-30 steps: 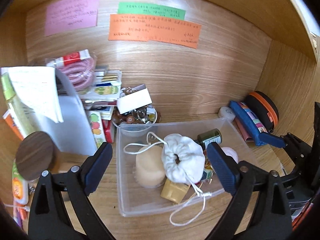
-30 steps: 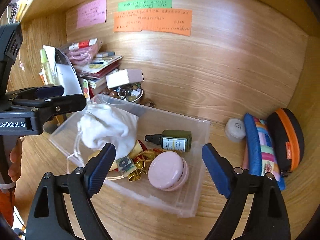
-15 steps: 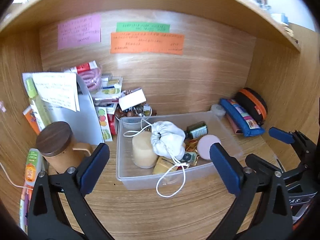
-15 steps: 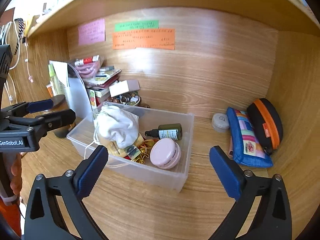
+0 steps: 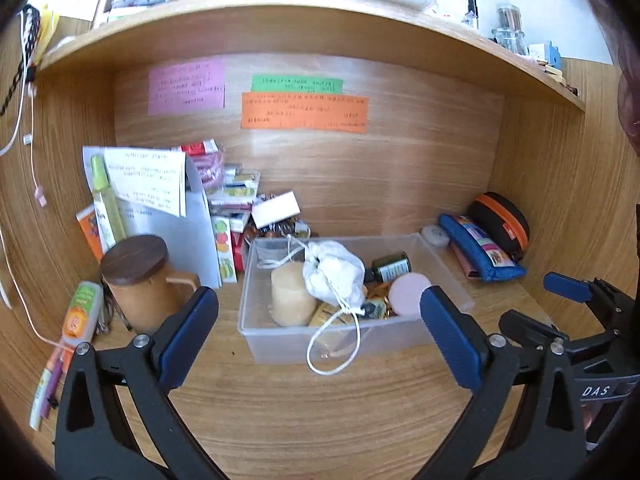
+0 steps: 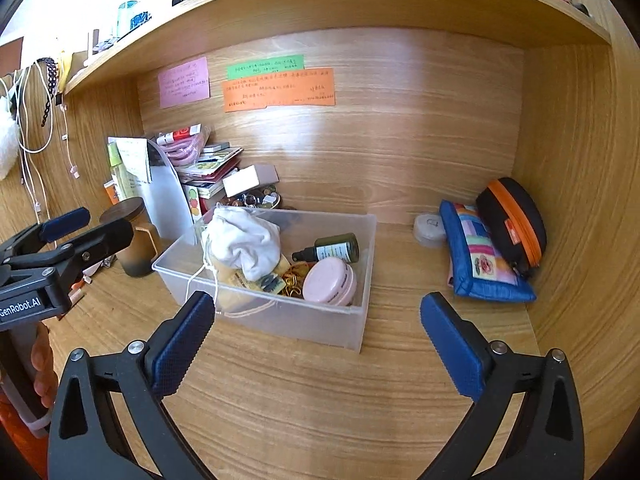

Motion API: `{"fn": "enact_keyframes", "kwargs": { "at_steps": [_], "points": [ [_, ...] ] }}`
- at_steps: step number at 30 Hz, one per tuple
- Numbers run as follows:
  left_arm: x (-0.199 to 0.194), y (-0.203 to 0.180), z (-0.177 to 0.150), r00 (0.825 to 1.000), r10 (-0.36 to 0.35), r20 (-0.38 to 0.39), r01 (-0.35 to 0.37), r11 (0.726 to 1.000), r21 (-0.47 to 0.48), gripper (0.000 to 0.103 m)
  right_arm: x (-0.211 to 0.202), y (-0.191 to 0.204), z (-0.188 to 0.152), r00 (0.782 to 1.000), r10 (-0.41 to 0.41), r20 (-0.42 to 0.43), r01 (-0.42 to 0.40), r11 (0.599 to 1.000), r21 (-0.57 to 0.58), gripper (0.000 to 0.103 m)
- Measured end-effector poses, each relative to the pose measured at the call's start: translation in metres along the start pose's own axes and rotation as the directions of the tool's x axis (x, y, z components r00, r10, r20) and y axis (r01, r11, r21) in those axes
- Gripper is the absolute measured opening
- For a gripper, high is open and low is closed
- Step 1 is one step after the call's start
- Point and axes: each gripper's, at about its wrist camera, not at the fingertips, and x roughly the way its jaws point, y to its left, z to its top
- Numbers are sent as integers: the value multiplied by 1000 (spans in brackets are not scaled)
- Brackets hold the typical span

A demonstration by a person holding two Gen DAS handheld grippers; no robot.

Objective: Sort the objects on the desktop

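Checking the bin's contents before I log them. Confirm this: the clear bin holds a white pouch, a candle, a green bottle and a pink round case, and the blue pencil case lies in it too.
Wrong on the pencil case. It lies on the desk right of the bin, against the black-and-orange case; the right wrist view shows it. The pouch, candle, bottle and pink case are in the bin.

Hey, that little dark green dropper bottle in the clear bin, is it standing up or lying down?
Lying down. The green bottle rests on its side in the clear bin, black cap toward the white pouch.
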Motion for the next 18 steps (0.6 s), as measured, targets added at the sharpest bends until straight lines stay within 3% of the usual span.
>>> {"fn": "enact_keyframes", "kwargs": {
  "at_steps": [8,18],
  "points": [
    [6,-2,-21,999,4,-38,-3,1000,16,102,-2,-3,-15,1000,-1,-26,2,999,37,103],
    [6,-14,-28,1000,3,-25,-1,998,60,102,8,-5,-23,998,-1,-61,4,999,48,103]
  ]
}}
